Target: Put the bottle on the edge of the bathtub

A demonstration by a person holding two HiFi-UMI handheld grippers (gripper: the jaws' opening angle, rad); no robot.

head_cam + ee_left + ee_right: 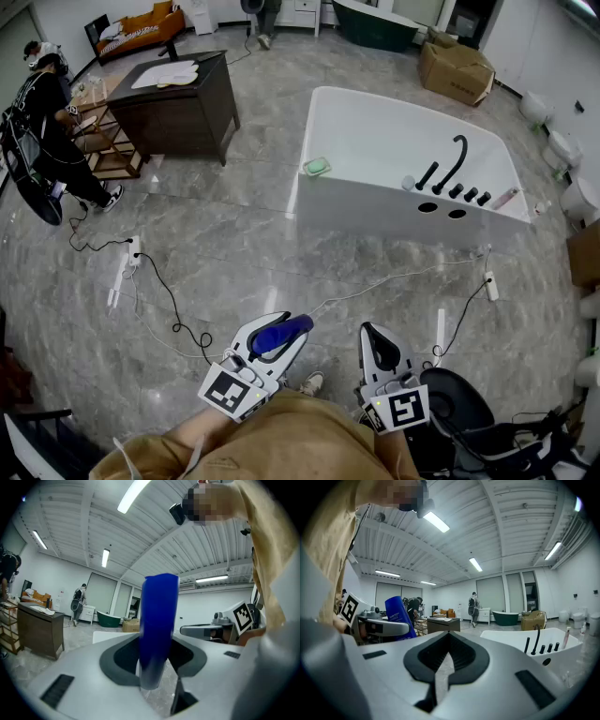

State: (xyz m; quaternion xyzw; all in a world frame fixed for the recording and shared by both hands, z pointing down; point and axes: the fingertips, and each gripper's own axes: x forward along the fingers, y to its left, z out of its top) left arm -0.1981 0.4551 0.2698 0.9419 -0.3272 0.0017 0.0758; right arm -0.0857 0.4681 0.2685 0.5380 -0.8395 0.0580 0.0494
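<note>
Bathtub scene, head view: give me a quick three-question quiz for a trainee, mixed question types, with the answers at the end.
1. True or false: the blue bottle already stands on the bathtub edge.
2. Which gripper holds the bottle? A: left gripper. B: right gripper.
3. What colour is the curved faucet on the bathtub?
Key: 1 false; 2 A; 3 black.

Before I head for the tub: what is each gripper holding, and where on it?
Left gripper clamps the blue plastic bottle near one end; right gripper holds nothing.
</note>
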